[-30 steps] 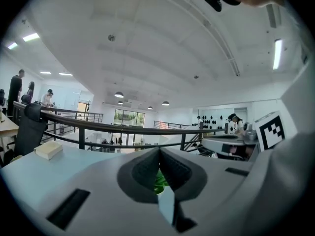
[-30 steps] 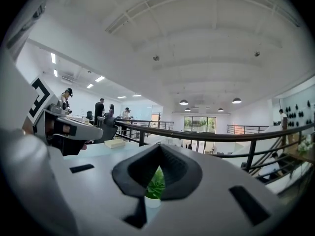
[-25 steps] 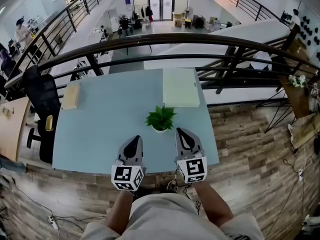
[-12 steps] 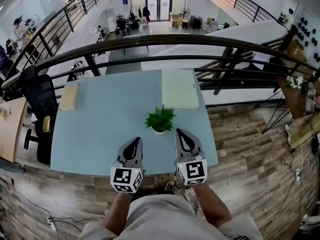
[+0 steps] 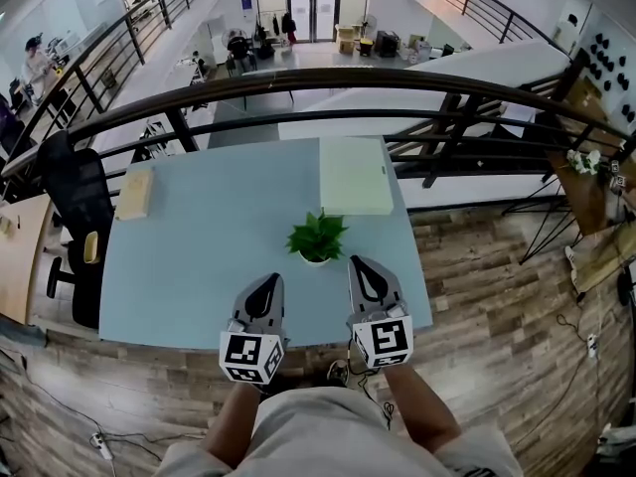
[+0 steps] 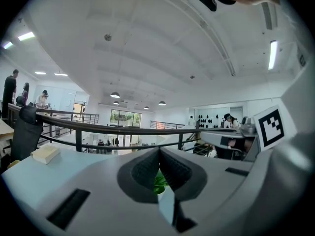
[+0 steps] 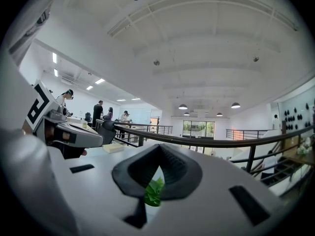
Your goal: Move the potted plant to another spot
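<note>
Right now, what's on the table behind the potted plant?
A pale-green pad lies behind the potted plant at the far edge of the table, apart from it. The leaves hide the tabletop just behind the pot.

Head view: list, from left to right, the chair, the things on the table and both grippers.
Black office chair → tan rectangular block → left gripper → small green potted plant in a white pot → right gripper. The pale flat board overlaps the plant sideways, so it is left out.
</note>
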Tool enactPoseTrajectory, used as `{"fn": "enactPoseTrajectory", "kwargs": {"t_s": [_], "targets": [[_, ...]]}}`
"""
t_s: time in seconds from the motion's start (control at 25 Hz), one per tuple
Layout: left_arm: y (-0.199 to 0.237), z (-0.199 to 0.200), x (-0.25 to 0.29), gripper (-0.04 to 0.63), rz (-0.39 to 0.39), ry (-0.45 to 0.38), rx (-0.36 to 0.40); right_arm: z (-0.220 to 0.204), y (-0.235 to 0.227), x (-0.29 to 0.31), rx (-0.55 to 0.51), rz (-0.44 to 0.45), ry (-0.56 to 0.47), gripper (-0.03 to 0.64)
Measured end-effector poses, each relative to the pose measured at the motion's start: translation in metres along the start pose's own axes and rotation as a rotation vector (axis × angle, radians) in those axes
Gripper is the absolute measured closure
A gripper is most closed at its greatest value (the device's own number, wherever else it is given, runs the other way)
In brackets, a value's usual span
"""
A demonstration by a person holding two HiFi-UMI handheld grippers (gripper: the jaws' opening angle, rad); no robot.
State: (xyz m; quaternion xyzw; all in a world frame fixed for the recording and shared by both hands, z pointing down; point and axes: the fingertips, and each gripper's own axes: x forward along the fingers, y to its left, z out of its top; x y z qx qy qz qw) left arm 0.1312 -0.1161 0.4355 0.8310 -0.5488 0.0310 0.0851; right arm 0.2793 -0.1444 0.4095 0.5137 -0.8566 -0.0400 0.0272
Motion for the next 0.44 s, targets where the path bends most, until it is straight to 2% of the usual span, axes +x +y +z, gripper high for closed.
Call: {"fn": "enactPoseTrajectory", "kwargs": {"t_s": [0.44], "targets": [[-0.005, 0.000, -0.008, 0.584, 0.007, -0.006, 0.003, 0.000, -0.001, -0.012, 0.021, -0.008, 0.000, 0.614]]}}
